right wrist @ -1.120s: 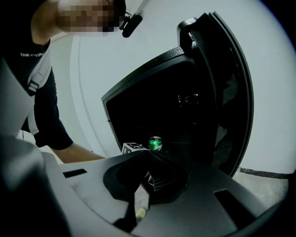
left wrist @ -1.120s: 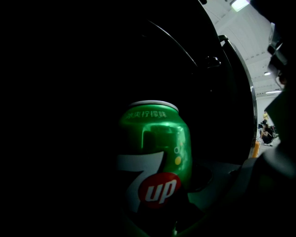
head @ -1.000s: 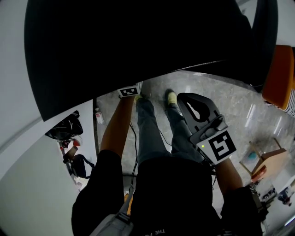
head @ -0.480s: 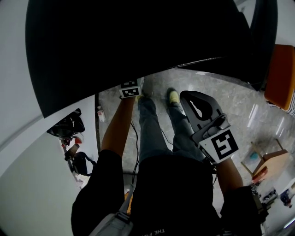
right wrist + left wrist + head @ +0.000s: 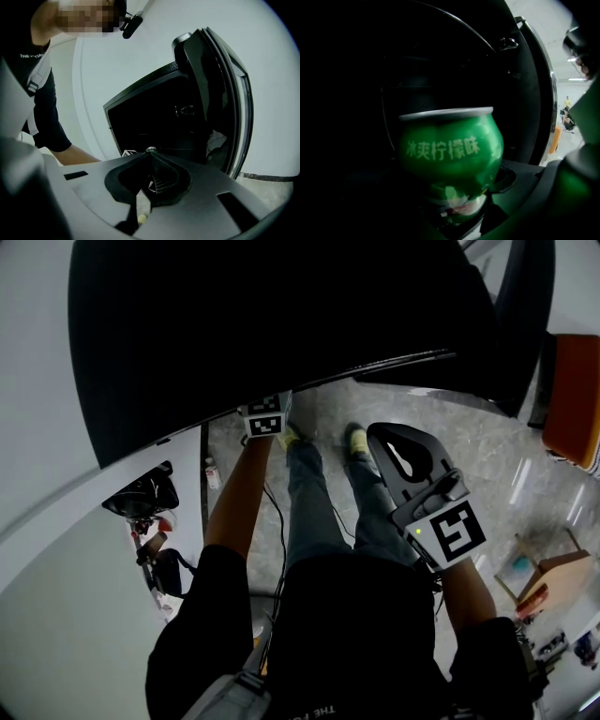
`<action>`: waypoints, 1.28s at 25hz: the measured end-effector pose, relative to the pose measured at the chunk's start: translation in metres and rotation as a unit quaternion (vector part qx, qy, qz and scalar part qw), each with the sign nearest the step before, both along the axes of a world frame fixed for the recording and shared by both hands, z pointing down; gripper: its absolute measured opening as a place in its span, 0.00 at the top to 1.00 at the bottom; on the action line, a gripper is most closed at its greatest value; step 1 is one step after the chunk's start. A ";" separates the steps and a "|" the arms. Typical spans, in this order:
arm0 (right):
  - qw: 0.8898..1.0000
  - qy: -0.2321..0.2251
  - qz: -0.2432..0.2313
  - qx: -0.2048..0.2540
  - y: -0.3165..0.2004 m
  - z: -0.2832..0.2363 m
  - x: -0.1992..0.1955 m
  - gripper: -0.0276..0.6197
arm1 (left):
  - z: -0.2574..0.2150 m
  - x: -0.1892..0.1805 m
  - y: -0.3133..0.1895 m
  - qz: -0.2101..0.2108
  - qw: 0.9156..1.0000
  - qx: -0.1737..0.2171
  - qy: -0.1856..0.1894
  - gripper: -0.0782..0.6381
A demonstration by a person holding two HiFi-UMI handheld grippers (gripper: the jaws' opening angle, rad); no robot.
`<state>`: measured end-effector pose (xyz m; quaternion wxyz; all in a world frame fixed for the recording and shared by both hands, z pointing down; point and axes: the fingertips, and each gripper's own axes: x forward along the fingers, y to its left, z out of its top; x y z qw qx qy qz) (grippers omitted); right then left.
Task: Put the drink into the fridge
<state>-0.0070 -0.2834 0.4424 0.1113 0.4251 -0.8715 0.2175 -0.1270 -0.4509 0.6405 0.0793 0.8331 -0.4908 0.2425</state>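
Left gripper [image 5: 450,187] is deep in the dark fridge [image 5: 140,93], and its jaws have just been opening. They stand wide now, with the green drink can [image 5: 450,147] upright between them inside the black compartment. The right-hand jaw sits just beside the can; whether it touches, I cannot tell. The fridge door [image 5: 225,93] hangs open on the right. Nearer, outside the fridge, the right gripper [image 5: 150,151] hovers with jaws together, nothing in them. The person's left forearm [image 5: 239,493] stretches toward the opening.
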 end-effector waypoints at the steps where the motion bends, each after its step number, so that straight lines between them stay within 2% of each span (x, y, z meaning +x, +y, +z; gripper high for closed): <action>1: 1.000 0.000 0.001 0.000 0.000 -0.001 0.002 0.94 | 0.000 0.000 -0.001 0.001 1.000 -0.001 -0.002 0.37; 5: 1.000 0.001 0.005 -0.002 0.003 -0.006 0.012 0.94 | -0.005 0.006 0.004 -0.007 1.000 -0.015 0.009 0.36; 11: 1.000 0.009 -0.001 0.008 0.003 -0.011 0.018 0.94 | -0.013 -0.005 0.024 -0.037 0.998 -0.027 0.052 0.34; 13: 1.000 0.009 -0.004 0.012 0.006 -0.019 0.025 0.94 | -0.019 -0.008 0.031 -0.042 0.997 -0.029 0.052 0.34; 22: 0.999 0.014 0.003 0.039 0.022 -0.052 0.063 0.94 | -0.046 -0.010 0.065 -0.046 0.998 -0.024 0.036 0.34; 25: 0.998 0.019 0.013 0.061 0.024 -0.065 0.070 0.94 | -0.058 -0.005 0.082 -0.037 0.998 -0.024 0.036 0.34; 29: 0.997 0.014 0.019 0.073 0.032 -0.079 0.082 0.94 | -0.091 0.006 0.109 -0.035 0.997 -0.014 0.061 0.34; 32: 0.996 0.015 0.024 0.085 0.037 -0.091 0.093 0.94 | -0.122 0.020 0.136 -0.018 0.996 -0.001 0.082 0.34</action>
